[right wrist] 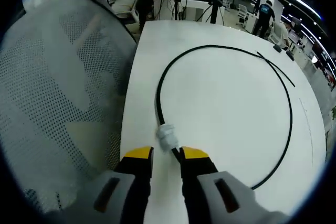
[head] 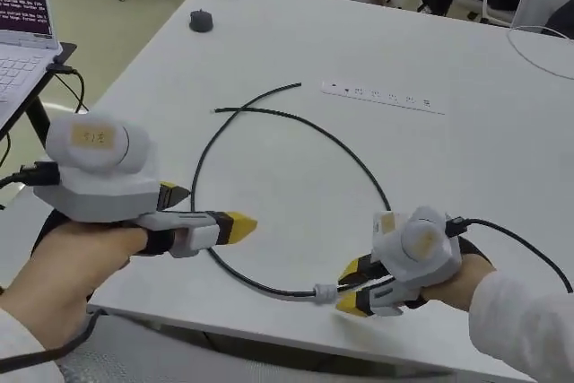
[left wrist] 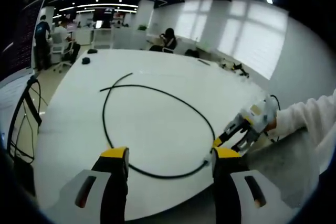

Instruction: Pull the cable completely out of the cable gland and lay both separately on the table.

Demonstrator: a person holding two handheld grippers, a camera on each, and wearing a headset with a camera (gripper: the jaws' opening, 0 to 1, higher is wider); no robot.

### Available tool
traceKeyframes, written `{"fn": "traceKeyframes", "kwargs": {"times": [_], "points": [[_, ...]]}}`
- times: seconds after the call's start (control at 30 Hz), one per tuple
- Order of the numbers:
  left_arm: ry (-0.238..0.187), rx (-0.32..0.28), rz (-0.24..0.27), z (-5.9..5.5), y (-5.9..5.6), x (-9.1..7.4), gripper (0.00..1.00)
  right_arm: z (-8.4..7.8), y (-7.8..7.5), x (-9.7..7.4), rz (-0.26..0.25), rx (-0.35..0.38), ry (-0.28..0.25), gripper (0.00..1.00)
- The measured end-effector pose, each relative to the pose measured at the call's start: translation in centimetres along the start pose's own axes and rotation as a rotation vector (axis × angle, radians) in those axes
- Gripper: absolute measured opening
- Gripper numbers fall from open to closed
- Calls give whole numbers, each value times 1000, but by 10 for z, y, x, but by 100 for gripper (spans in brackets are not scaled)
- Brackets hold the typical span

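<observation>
A thin black cable [head: 341, 145] lies in a big loop on the white table [head: 466, 159], its two loose ends crossing at the far side. Near the front edge it runs into a small grey cable gland [head: 325, 292]. My right gripper [head: 350, 288] is open right behind the gland, jaws either side of the cable where it enters. In the right gripper view the gland [right wrist: 167, 136] sits just past the gripper [right wrist: 166, 153], with the cable [right wrist: 158, 93] curving away. My left gripper [head: 238, 226] hovers open over the near left edge, holding nothing, and faces the loop [left wrist: 173, 96] and the right gripper [left wrist: 227, 144].
A white power strip [head: 381, 96] lies beyond the loop. Two computer mice [head: 201, 21] rest at the far left corner. A laptop [head: 22, 15] stands on a mount left of the table. A mesh chair [right wrist: 63, 77] is against the front edge.
</observation>
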State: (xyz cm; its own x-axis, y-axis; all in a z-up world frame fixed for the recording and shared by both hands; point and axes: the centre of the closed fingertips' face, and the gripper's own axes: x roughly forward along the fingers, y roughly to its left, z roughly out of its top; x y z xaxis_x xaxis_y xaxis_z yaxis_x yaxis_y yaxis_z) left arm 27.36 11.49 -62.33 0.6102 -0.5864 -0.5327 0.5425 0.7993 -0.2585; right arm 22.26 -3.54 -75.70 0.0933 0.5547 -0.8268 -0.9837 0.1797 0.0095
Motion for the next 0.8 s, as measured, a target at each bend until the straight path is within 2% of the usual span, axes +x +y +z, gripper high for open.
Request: {"fn": "traceKeyframes", "kwargs": {"times": [0.33, 0.43, 0.6, 0.73, 0.8], "points": [[14, 4, -1, -3, -1, 2, 64, 3, -5, 10, -2, -65, 1, 18], [18, 5, -1, -4, -1, 3, 64, 3, -4, 13, 11, -84, -8, 14], [24, 9, -2, -5, -1, 3, 64, 4, -5, 12, 0, -73, -30, 13], [27, 18, -8, -5, -3, 4, 64, 5, -7, 9, -8, 1, -39, 12], [29, 26, -15, -6, -5, 5, 63, 9, -5, 4, -1, 66, -35, 12]]}}
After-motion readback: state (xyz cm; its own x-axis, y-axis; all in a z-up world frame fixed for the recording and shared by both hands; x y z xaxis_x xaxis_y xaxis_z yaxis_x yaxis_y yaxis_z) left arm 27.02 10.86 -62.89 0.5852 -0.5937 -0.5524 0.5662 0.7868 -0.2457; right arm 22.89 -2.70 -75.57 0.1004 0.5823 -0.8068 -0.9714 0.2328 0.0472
